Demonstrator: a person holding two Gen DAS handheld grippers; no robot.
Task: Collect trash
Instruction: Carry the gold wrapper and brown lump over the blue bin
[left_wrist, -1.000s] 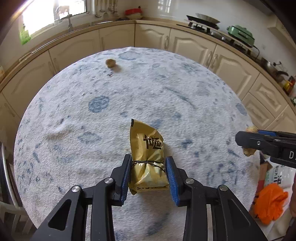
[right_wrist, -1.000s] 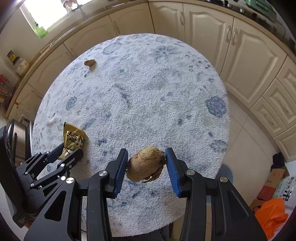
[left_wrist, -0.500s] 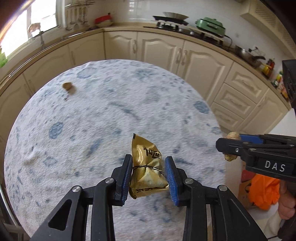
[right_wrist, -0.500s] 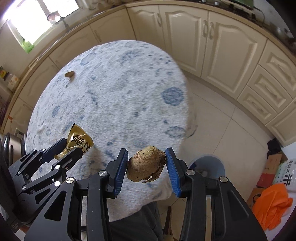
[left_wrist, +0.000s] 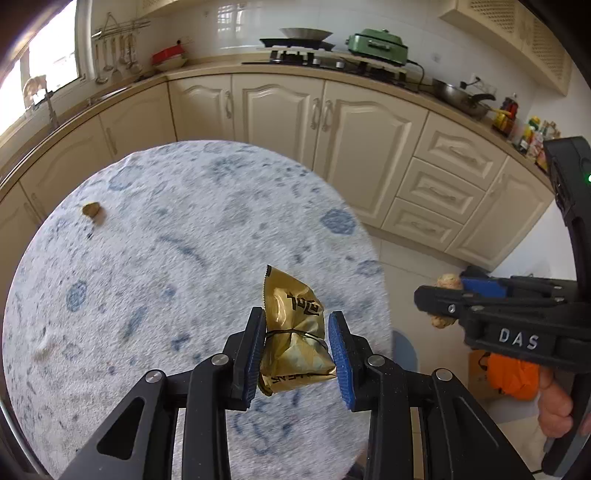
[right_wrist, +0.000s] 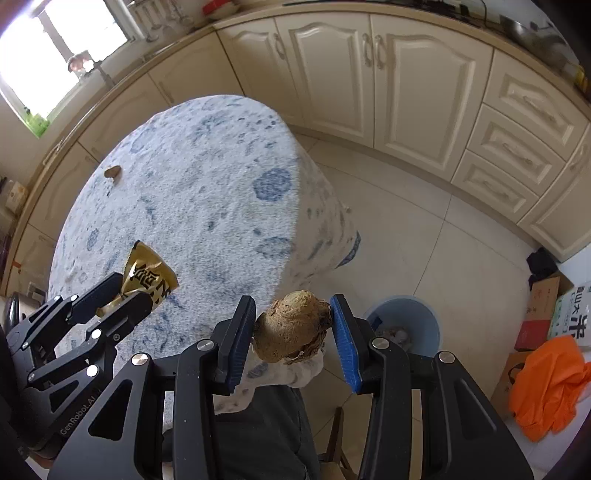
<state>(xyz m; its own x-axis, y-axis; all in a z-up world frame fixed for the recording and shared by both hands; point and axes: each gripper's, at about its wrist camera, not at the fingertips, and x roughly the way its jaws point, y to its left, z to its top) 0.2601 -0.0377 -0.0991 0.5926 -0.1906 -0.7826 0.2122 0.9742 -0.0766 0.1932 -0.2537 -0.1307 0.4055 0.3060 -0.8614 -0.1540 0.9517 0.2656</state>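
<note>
My left gripper (left_wrist: 296, 353) is shut on a crumpled gold snack wrapper (left_wrist: 293, 332), held above the right part of the round table (left_wrist: 155, 280). The same wrapper (right_wrist: 147, 275) shows in the right wrist view between the left gripper's fingers (right_wrist: 122, 301). My right gripper (right_wrist: 293, 334) is shut on a brown lumpy root-like scrap (right_wrist: 291, 332), out past the table's edge over the floor. A blue trash bin (right_wrist: 402, 325) stands on the floor just right of it. A small brown scrap (left_wrist: 91, 210) lies on the far left of the table.
Cream kitchen cabinets (right_wrist: 424, 81) curve around the back and right. An orange bag (right_wrist: 550, 384) and cardboard boxes (right_wrist: 543, 302) sit on the floor at the right. A person's hand (left_wrist: 554, 410) holds the right gripper's handle. A stove with pans (left_wrist: 306, 48) is on the counter.
Both grippers have swung right with their loads, from over the table toward its edge. The right one is now over the floor beside the blue bin, which has come into view.
</note>
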